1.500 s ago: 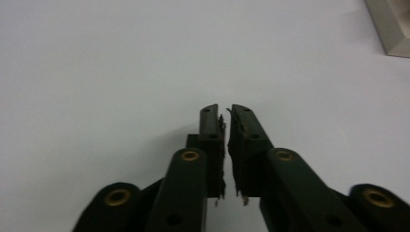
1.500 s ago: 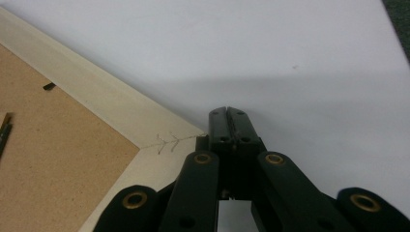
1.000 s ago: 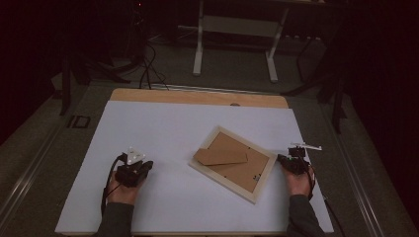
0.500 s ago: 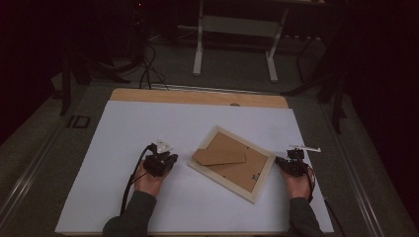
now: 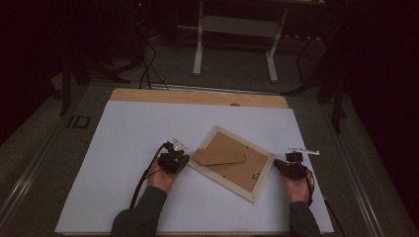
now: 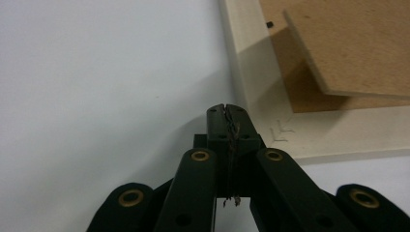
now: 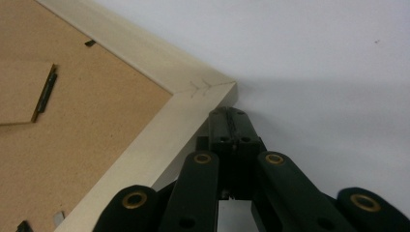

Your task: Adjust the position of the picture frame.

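Note:
A light wooden picture frame (image 5: 220,182) lies face down and turned at an angle on the white table. Its brown backing (image 5: 239,170) faces up, and the stand flap (image 5: 220,156) is lifted a little. My left gripper (image 5: 183,160) is shut, with its tips right at the frame's left corner. In the left gripper view the shut tips (image 6: 226,108) sit beside the frame's rim (image 6: 251,72), under the raised flap (image 6: 358,43). My right gripper (image 5: 280,165) is shut at the right corner. Its tips (image 7: 232,113) are against the rim (image 7: 159,63).
The white table top (image 5: 123,148) has a wooden strip (image 5: 197,97) along its far edge. Beyond it stand the legs of a white desk (image 5: 200,44), and cables (image 5: 148,64) lie on the dark floor. Each gripper trails a cable toward the person.
My left hand has slid right across the table, from well left of the frame up to its left corner. The right hand and the frame have stayed put.

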`<state>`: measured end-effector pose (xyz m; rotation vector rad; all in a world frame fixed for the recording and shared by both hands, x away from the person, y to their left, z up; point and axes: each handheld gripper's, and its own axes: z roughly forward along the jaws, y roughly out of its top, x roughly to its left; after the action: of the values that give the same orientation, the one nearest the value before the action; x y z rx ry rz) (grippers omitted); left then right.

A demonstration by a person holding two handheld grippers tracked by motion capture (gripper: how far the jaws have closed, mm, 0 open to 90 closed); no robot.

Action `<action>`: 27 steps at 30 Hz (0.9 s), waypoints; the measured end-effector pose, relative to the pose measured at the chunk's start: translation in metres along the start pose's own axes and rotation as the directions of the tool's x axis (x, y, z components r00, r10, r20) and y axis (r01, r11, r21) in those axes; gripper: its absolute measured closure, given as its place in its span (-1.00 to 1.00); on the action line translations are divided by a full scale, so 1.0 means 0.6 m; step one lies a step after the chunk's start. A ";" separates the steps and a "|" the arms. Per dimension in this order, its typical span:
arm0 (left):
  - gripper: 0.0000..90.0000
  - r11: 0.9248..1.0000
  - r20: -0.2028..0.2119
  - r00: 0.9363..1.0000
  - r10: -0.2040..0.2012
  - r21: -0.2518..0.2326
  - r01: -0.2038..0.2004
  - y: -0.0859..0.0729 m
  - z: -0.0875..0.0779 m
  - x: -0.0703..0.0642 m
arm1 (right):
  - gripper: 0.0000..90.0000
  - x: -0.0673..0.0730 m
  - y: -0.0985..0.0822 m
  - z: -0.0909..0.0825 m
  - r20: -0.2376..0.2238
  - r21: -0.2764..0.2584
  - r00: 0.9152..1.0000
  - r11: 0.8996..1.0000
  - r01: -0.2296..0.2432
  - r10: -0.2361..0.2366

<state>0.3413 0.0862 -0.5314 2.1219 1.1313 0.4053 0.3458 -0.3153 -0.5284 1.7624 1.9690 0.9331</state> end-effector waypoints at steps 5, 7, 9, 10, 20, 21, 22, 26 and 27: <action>1.00 1.000 -0.009 1.000 0.014 0.006 -0.014 0.000 0.001 -0.005 | 1.00 0.004 -0.002 -0.001 0.007 -0.003 1.000 1.000 0.019 -0.019; 1.00 1.000 -0.006 1.000 0.002 0.012 -0.002 -0.002 0.000 -0.004 | 1.00 0.009 -0.007 -0.003 -0.002 -0.004 1.000 1.000 0.023 -0.023; 1.00 1.000 -0.008 1.000 0.007 0.013 -0.007 -0.004 -0.002 -0.005 | 1.00 0.010 -0.008 -0.003 -0.005 -0.008 1.000 1.000 0.025 -0.025; 1.00 1.000 -0.009 1.000 0.007 0.011 -0.007 -0.005 -0.002 -0.006 | 1.00 0.012 -0.009 -0.003 -0.007 -0.006 1.000 1.000 0.023 -0.023; 1.00 1.000 -0.014 1.000 0.002 0.012 -0.002 -0.012 -0.009 -0.010 | 1.00 0.029 -0.013 -0.002 -0.013 -0.004 0.999 0.999 0.043 -0.043; 1.00 1.000 -0.017 1.000 0.003 0.013 -0.003 -0.013 -0.010 -0.011 | 1.00 0.033 -0.015 -0.002 -0.022 -0.004 0.999 0.999 0.045 -0.045; 1.00 1.000 -0.019 1.000 0.004 0.014 -0.003 -0.015 -0.012 -0.011 | 1.00 0.033 -0.015 -0.002 -0.022 -0.004 0.999 0.999 0.045 -0.045; 1.00 1.000 -0.021 1.000 -0.005 0.008 0.005 -0.022 -0.017 -0.015 | 1.00 0.045 -0.019 -0.001 -0.029 -0.012 0.998 0.998 0.056 -0.057; 1.00 1.000 -0.025 1.000 -0.001 0.011 0.001 -0.024 -0.020 -0.015 | 1.00 0.049 -0.019 0.000 -0.030 -0.013 0.998 0.998 0.061 -0.062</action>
<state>0.3208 0.0894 -0.5325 2.1310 1.1513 0.4275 0.3322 -0.2868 -0.5309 1.6804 2.0204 0.9550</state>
